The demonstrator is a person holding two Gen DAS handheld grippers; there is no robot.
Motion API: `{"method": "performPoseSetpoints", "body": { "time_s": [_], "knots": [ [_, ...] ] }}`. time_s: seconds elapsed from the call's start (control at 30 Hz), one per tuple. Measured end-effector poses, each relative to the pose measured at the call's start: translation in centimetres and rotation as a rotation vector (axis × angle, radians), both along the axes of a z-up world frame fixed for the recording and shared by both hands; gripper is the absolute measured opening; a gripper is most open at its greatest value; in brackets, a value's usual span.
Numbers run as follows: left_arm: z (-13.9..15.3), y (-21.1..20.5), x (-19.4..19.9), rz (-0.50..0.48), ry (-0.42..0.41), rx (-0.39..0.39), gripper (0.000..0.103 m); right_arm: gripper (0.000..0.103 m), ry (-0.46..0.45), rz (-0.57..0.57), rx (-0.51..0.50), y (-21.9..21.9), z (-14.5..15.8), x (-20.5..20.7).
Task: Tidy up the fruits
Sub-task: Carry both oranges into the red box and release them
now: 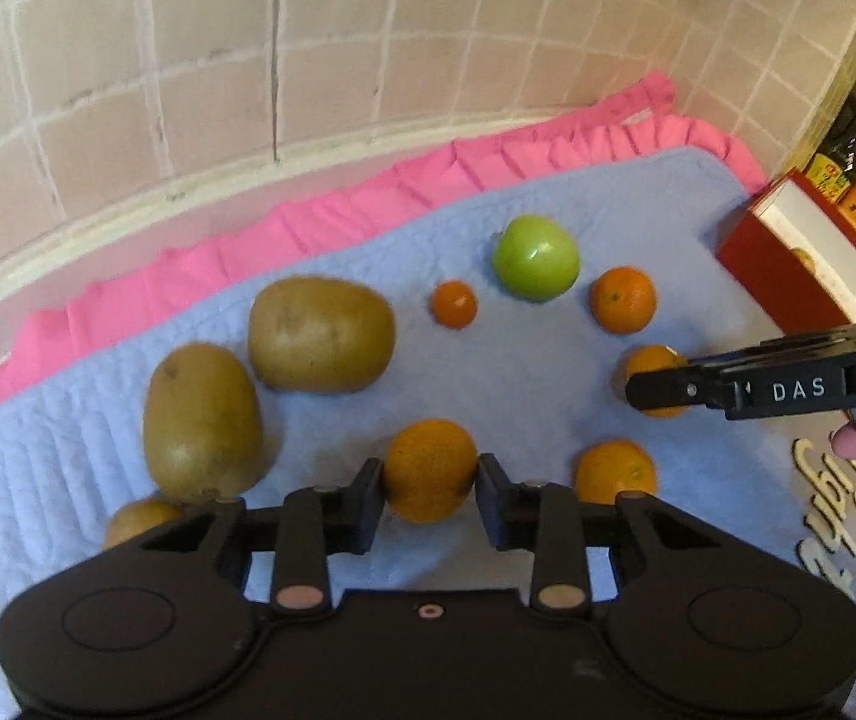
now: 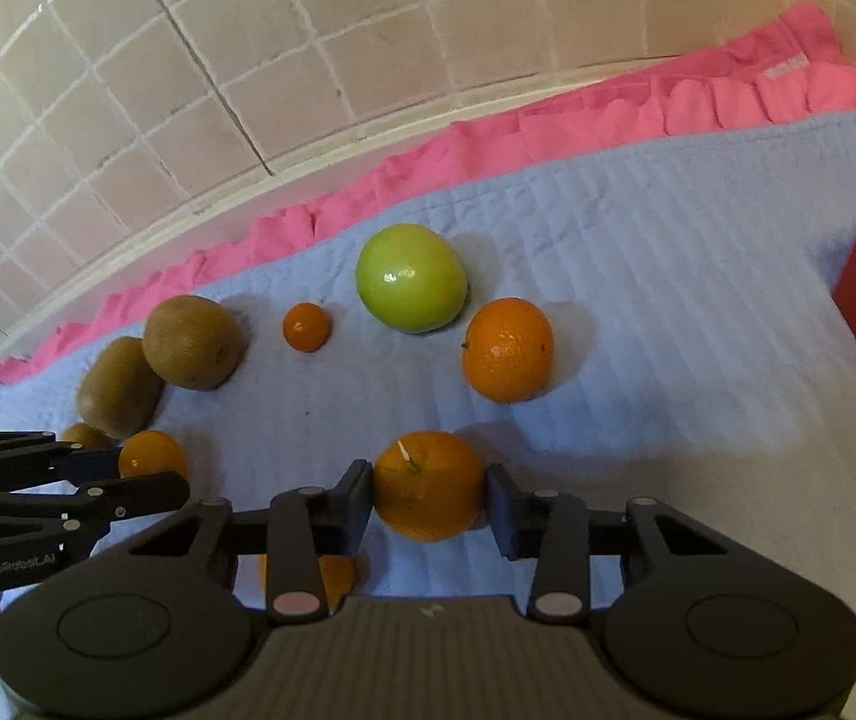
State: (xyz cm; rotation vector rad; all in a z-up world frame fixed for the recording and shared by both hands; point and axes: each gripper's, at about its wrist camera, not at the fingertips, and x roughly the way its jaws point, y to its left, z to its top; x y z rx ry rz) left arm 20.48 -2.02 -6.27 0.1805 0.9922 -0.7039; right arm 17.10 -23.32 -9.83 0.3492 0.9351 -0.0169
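Left tongs [image 1: 430, 476] bracket an orange [image 1: 430, 471] lying on the blue quilted mat [image 1: 518, 372], both pads at its sides, apparently clenched on it, though firm contact cannot be confirmed. Right tongs [image 2: 430, 489] likewise flank a stemmed orange [image 2: 428, 485]; the left pad touches, while the right pad seems to stand just clear.

The green apple [image 2: 410, 278] serves as landmark. A small tangerine [image 2: 307, 327] lies just left of it and an orange [image 2: 508, 349] just beside it to the right. Two kiwis [image 2: 191, 341] [image 2: 120, 387], touching each other, lie further left of the apple. A red box [image 1: 800, 264] stands well to its right, at the mat's edge. A pink ruffled cloth [image 2: 548, 126] borders the mat behind the apple, against a tiled wall [image 2: 248, 60].
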Motion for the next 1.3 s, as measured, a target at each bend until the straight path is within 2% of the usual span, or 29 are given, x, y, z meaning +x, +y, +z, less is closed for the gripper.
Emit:
{"method": "performPoseSetpoints", "body": {
  "time_s": [0.17, 0.3, 0.47, 0.57, 0.63, 0.77, 0.97, 1.13, 1.3],
  "knots": [
    [3.1, -1.4, -0.6, -0.05, -0.058, -0.047, 0.038, 0.042, -0.074, -0.029, -0.013, -0.9, 3.5, -2.9],
    [6.3, -4.6, -1.4, -0.133, -0.113, -0.11, 0.038, 0.042, -0.156, -0.102, -0.069, -3.6, 7.1, -6.7],
    [9.1, -10.8, -2.6, -0.238, -0.133, -0.172, 0.038, 0.042, -0.229, -0.277, -0.132, -10.9, 10.6, -11.8],
    [10.1, -15.7, -3.0, -0.295, -0.109, -0.185, 0.038, 0.042, -0.242, -0.381, -0.157, -16.2, 11.2, -13.9],
    [10.5, -19.2, -3.6, -0.335, -0.1, -0.184, 0.038, 0.042, -0.235, -0.445, -0.14, -20.0, 11.0, -14.9],
    [9.8, -26.0, -4.6, -0.413, -0.069, -0.167, 0.038, 0.042, -0.192, -0.511, -0.111, -26.0, 9.2, -15.8],
    [6.6, -34.5, -6.6, -0.524, 0.01, -0.099, 0.038, 0.042, -0.114, -0.5, -0.052, -30.1, 5.2, -15.0],
    [3.6, -38.4, -8.1, -0.568, 0.072, -0.038, 0.039, 0.042, -0.082, -0.488, -0.034, -31.1, 3.2, -14.1],
    [1.3, -40.2, -9.3, -0.585, 0.068, 0.04, 0.039, 0.042, -0.064, -0.455, -0.079, -30.9, 2.5, -13.3]
  ]
}}
